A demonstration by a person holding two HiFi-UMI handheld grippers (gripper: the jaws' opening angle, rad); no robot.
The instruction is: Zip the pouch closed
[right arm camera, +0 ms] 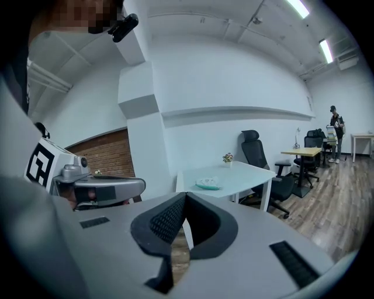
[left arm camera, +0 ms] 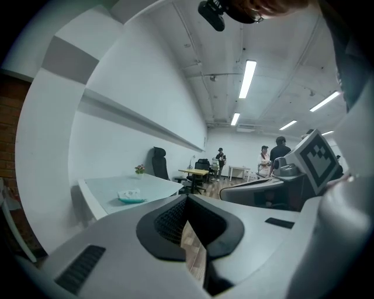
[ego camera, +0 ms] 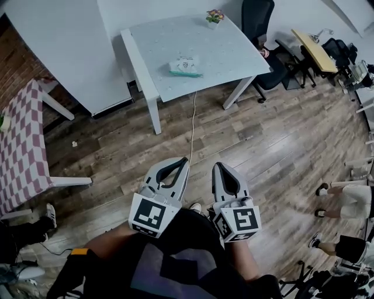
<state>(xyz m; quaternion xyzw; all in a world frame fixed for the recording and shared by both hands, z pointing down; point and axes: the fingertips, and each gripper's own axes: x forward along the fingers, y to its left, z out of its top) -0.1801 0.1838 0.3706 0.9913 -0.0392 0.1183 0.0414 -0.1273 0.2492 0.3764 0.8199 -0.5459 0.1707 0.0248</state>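
The pouch (ego camera: pixel 184 65), white with a teal edge, lies on the pale table (ego camera: pixel 234 52) well ahead of me. It shows small in the left gripper view as the pouch (left arm camera: pixel 131 196) and in the right gripper view as the pouch (right arm camera: pixel 208 184). My left gripper (ego camera: pixel 186 159) and right gripper (ego camera: pixel 218 166) are held side by side close to my body, over the wooden floor, far short of the table. Both are shut with nothing between their tips.
A small flower pot (ego camera: pixel 214 17) stands at the table's far corner. A cable (ego camera: pixel 192 125) hangs from the table to the floor. A checked table (ego camera: pixel 23 140) is at the left, office chairs (ego camera: pixel 260 23) and a desk behind, and people (ego camera: pixel 350 198) stand at the right.
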